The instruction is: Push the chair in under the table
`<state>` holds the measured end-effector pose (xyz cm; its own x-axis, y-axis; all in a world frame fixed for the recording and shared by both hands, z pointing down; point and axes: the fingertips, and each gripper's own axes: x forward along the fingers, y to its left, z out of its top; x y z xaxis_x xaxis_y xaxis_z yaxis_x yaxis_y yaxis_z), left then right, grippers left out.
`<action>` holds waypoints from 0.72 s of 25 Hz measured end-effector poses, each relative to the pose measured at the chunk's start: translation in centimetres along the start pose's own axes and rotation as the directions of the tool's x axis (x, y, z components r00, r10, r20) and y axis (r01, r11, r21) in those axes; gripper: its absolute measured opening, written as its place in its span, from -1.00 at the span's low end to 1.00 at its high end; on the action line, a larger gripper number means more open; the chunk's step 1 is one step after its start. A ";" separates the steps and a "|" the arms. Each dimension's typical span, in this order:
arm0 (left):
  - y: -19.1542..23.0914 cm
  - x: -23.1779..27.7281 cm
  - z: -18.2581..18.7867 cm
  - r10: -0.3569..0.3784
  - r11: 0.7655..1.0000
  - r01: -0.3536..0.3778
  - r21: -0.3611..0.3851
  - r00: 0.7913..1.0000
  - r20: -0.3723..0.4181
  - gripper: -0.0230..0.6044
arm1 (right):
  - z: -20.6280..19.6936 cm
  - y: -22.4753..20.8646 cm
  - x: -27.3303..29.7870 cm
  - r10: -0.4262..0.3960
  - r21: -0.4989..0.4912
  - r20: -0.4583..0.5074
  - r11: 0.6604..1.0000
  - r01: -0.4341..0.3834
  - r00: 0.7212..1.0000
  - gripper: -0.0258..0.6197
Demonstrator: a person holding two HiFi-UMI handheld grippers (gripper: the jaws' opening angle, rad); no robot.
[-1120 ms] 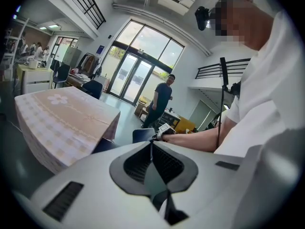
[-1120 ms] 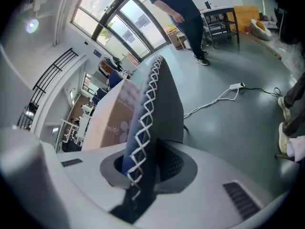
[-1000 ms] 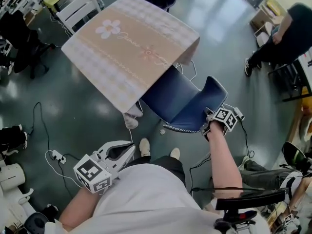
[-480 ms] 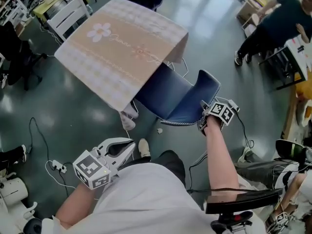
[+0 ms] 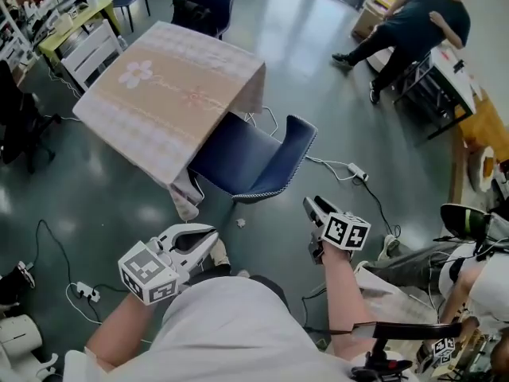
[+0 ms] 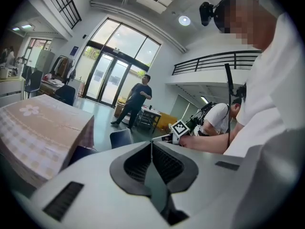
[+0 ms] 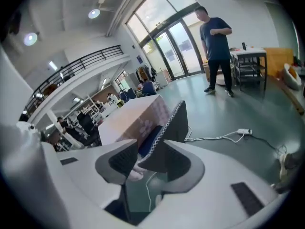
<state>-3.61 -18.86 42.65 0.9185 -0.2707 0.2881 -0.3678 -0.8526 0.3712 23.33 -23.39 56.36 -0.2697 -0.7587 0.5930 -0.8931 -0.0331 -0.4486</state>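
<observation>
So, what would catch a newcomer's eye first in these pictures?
The table, draped in pink checks with a flower print, fills the upper left of the head view. A dark blue chair stands at its near corner, seat partly under it. A person in dark clothes stands by a desk at upper right.

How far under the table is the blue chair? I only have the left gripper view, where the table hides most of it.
Observer: In the head view the blue chair has its seat's front under the edge of the cloth-covered table; its backrest stands outside.
Operator: Is the right gripper on the backrest?
Observer: No. The right gripper is apart from the chair; its jaws have just opened, then eased back slightly, with nothing between them.
Operator: Anything on the floor nearby?
Observer: A white power strip lies right of the chair in the head view.
</observation>
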 end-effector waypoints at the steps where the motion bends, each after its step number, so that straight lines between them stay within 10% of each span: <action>1: -1.1 0.4 0.0 -0.006 1.000 0.006 0.007 1.000 0.000 -0.89 | -1.1 0.4 -1.7 0.000 -0.048 -0.007 0.999 -0.001 1.000 -0.43; 7: -7.4 1.5 -1.7 0.005 1.000 -0.005 0.007 1.000 -0.002 -0.89 | -6.9 3.3 -10.1 0.053 -0.248 -0.041 0.967 -0.061 0.998 -0.87; 18: -12.0 -1.2 -6.1 0.012 1.000 -0.011 0.020 0.997 -0.078 -0.89 | -11.8 9.8 -15.7 0.168 -0.338 0.015 0.929 -0.153 0.986 -0.88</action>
<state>-1.19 -5.59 43.22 0.8999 -0.2455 0.3604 -0.3744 -0.8586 0.3503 14.53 -4.14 50.53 -0.4101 -0.7633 0.4992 -0.9099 0.3053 -0.2807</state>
